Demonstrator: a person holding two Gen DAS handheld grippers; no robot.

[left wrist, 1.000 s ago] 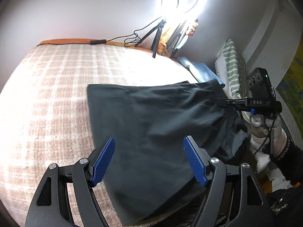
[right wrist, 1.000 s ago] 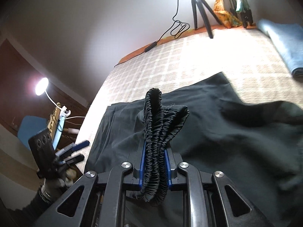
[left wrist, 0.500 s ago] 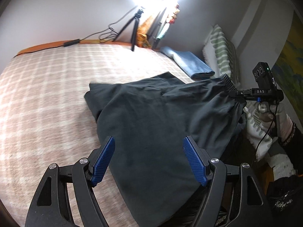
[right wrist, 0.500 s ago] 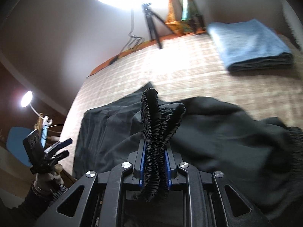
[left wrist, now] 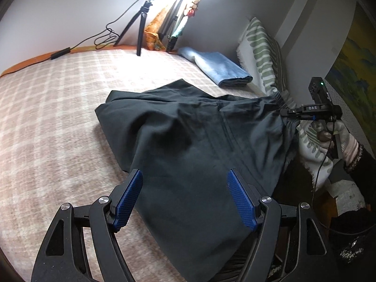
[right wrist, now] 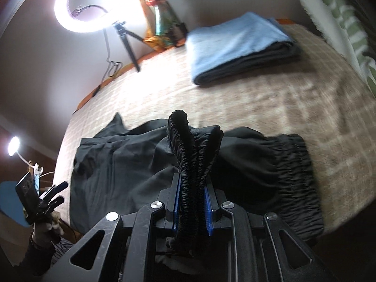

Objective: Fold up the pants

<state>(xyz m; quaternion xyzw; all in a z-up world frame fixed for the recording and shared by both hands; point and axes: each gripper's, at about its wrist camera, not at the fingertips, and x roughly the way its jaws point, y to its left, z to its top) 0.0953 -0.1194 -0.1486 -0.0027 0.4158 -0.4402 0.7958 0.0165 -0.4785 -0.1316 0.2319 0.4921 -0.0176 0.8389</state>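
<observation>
Black pants (right wrist: 131,169) in right hand-held gripper (right wrist: 192,202)

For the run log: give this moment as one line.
step: fold pants | right gripper: shut on waistband | left gripper: open above pants | surface: bed

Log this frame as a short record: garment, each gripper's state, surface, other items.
garment: black pants, spread on the bed, waistband lifted
left gripper: open, above the pants, holding nothing
right gripper: shut on the bunched elastic waistband
surface: checked blanket
other items: folded blue cloth near the far edge; lit ring light on a tripod; green-patterned pillow
</observation>
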